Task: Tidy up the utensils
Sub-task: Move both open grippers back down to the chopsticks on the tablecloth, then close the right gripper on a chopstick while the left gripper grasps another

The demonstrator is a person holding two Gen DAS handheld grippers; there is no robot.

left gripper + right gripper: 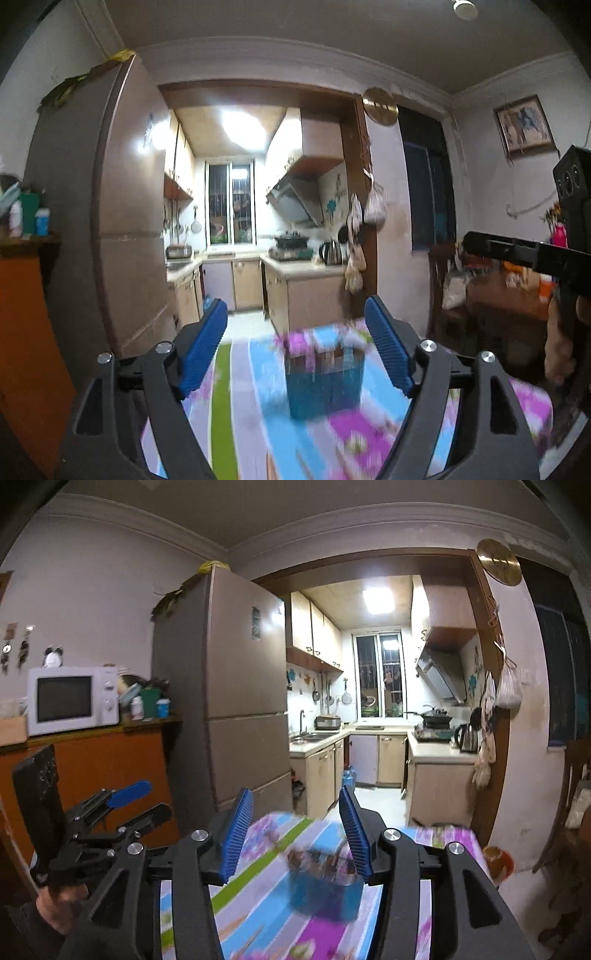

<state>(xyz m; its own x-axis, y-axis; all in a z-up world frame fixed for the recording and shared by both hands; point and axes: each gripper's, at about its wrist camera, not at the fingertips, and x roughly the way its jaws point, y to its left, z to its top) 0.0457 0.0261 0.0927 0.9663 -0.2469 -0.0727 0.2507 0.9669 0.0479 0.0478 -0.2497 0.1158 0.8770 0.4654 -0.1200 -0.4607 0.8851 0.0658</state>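
A blue utensil basket (325,384) stands on a table with a flowered, striped cloth (221,406); it is blurred and its contents cannot be made out. It also shows in the right wrist view (325,890). My left gripper (295,332) is open and empty, raised above the table, with the basket below and between its blue pads. My right gripper (295,823) is open and empty, held above the near side of the basket. The left gripper shows at the left of the right wrist view (110,812), the right gripper at the right edge of the left wrist view (517,251).
A tall fridge (229,686) stands left of the kitchen doorway. A white microwave (70,701) sits on an orange cabinet (92,768) at left. A wooden chair (443,280) and a cluttered side table (509,295) stand at right. The table's far edge (443,830) faces the kitchen.
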